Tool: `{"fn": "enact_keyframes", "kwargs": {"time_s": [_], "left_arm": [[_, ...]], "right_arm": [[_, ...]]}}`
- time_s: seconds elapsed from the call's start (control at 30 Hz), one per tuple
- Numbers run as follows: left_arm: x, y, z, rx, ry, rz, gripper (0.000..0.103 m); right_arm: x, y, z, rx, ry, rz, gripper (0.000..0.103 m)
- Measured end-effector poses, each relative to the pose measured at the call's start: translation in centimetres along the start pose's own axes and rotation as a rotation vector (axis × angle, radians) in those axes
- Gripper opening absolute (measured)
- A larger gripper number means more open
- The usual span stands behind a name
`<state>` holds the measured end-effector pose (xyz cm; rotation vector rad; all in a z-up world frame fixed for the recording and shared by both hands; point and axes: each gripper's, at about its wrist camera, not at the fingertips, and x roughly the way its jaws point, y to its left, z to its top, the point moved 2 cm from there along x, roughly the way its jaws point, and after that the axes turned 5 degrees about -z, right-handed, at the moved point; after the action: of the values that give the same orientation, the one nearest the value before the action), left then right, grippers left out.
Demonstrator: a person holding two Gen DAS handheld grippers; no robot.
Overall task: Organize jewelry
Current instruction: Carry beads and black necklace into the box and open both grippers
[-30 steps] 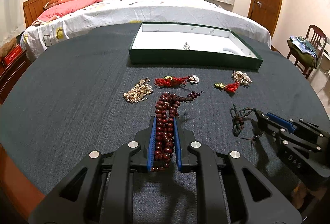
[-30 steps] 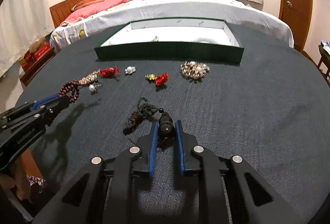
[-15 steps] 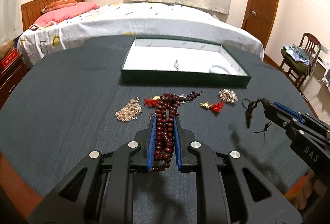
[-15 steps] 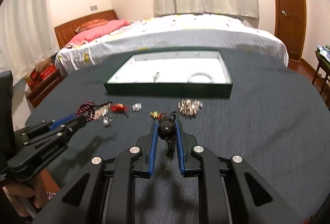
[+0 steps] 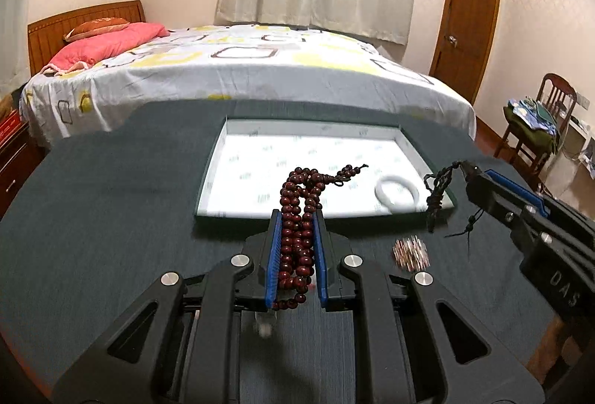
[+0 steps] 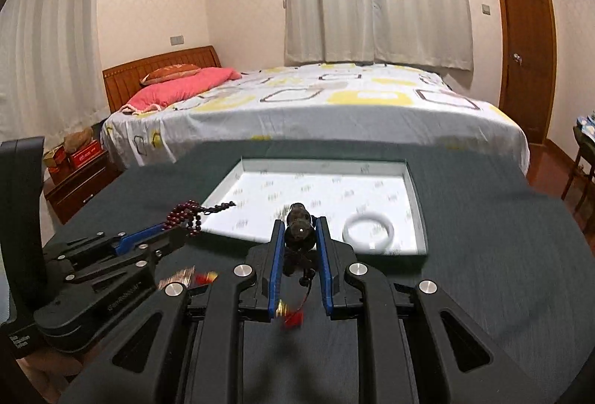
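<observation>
My left gripper (image 5: 296, 218) is shut on a dark red bead necklace (image 5: 297, 236) and holds it above the table, just in front of the green jewelry box (image 5: 260, 158) with its white lining. My right gripper (image 6: 299, 223) is shut on a dark braided cord bracelet with a big dark bead (image 6: 297, 233), lifted near the box's front edge. In the left wrist view the right gripper (image 5: 466, 171) dangles the bracelet (image 5: 437, 196). In the right wrist view the left gripper (image 6: 178, 231) carries the necklace (image 6: 189, 212). A white bangle (image 5: 396, 190) lies in the box (image 6: 327, 196), also seen in the right wrist view (image 6: 368, 229).
A sparkly brooch (image 5: 409, 253) lies on the dark table cloth (image 5: 93, 218) in front of the box. Red and gold trinkets (image 6: 202, 277) lie below my grippers, blurred. A bed (image 5: 241, 69) stands behind the table; a chair (image 5: 535, 129) stands at the right.
Both grippers have lifted their jewelry off the table and moved forward toward the box. The loose pieces on the table have slid below and behind the fingers.
</observation>
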<state>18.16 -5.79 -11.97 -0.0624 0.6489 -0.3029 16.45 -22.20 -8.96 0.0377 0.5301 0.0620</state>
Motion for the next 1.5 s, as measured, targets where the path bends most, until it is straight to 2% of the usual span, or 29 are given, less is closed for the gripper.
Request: {"fn": "enact_keyframes", "kwargs": {"time_s": [0.13, 0.27, 0.5, 0.8, 1.0, 1.13, 1.2, 1.3, 1.33, 1.5], "left_arm": [[3.0, 0.4, 2.4, 0.013, -0.006, 0.018, 0.016], [6.8, 1.5, 3.5, 0.000, 0.020, 0.031, 0.016], [12.6, 3.2, 2.9, -0.017, 0.124, 0.043, 0.016], [15.7, 4.3, 1.5, -0.057, 0.241, 0.031, 0.016], [16.1, 4.1, 1.5, -0.041, 0.252, 0.032, 0.018], [16.3, 3.8, 1.6, -0.026, 0.249, 0.032, 0.028], [16.3, 3.6, 1.5, -0.014, 0.249, 0.031, 0.031], [16.4, 3.8, 1.6, -0.021, 0.249, 0.037, 0.043], [16.4, 3.9, 1.6, -0.029, 0.247, 0.035, 0.047], [15.6, 4.1, 2.0, -0.048, 0.225, 0.034, 0.052]], "right_arm": [[3.0, 0.1, 1.2, 0.011, 0.000, 0.011, 0.018], [6.3, 0.5, 1.7, 0.003, 0.017, 0.014, 0.018], [12.6, 0.8, 0.2, 0.018, 0.137, 0.027, 0.018], [16.3, 0.9, -1.2, 0.013, 0.254, 0.012, 0.018], [17.2, 0.8, -1.8, 0.024, 0.303, 0.025, 0.018], [17.4, 0.6, -1.8, 0.030, 0.312, 0.030, 0.020], [17.6, 0.5, -1.7, 0.032, 0.309, 0.030, 0.033], [17.3, 0.0, -1.6, 0.044, 0.296, 0.026, 0.037], [17.1, -0.2, -1.6, 0.046, 0.292, 0.025, 0.037], [15.8, -0.6, -1.0, 0.046, 0.262, 0.025, 0.038]]}}
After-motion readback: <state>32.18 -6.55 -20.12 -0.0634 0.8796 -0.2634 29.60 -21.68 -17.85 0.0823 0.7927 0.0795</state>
